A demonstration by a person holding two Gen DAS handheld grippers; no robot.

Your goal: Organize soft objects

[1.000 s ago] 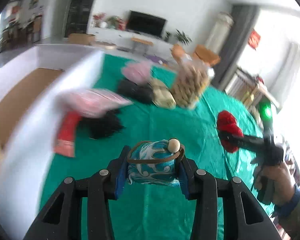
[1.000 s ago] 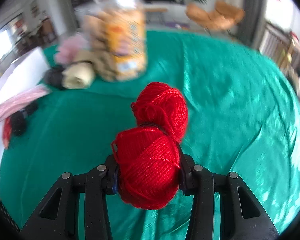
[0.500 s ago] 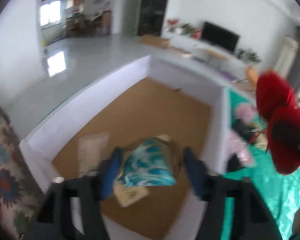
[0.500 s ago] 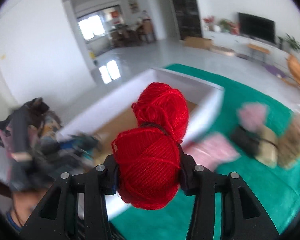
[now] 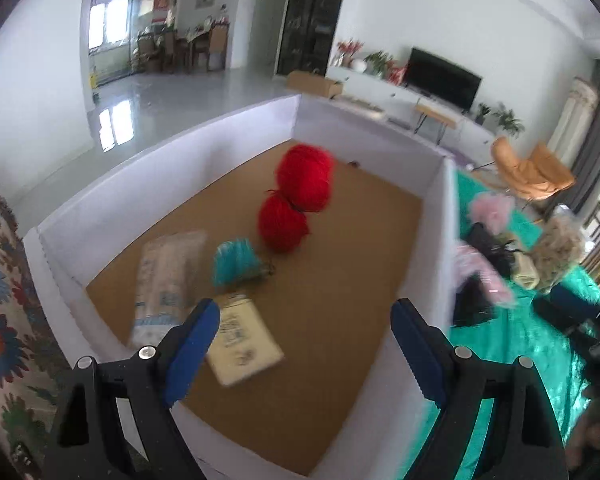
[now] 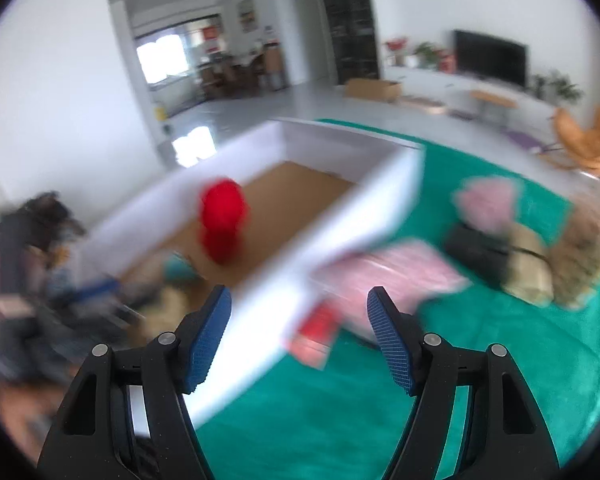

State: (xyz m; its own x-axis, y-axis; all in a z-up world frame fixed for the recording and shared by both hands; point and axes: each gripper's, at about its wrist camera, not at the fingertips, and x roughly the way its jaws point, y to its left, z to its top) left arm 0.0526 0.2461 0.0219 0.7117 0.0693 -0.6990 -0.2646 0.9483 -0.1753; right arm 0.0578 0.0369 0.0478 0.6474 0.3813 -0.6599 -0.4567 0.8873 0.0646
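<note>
Left gripper (image 5: pixel 304 344): fingers spread wide and have just been opening; nothing between them; poised over the box's near edge
Right gripper (image 6: pixel 298 336): fingers spread, just been opening, empty; above the box's side wall
Box (image 5: pixel 256 136): white walls, brown floor, at the worktop's left edge
Done: red yarn (image 5: pixel 296 204) and teal pouch (image 5: pixel 236 264) lie mid-floor of the box, beside a clear packet (image 5: pixel 168 276) and a paper tag (image 5: pixel 242 340)
Left: pink bundle (image 6: pixel 488 200), black item (image 6: pixel 476 250), beige roll (image 6: pixel 528 272), fluffy tan item (image 6: pixel 584 256) and pink packet (image 6: pixel 384 276) remain on the green cloth (image 6: pixel 420 400) outside the box; judged roughly half finished
</note>
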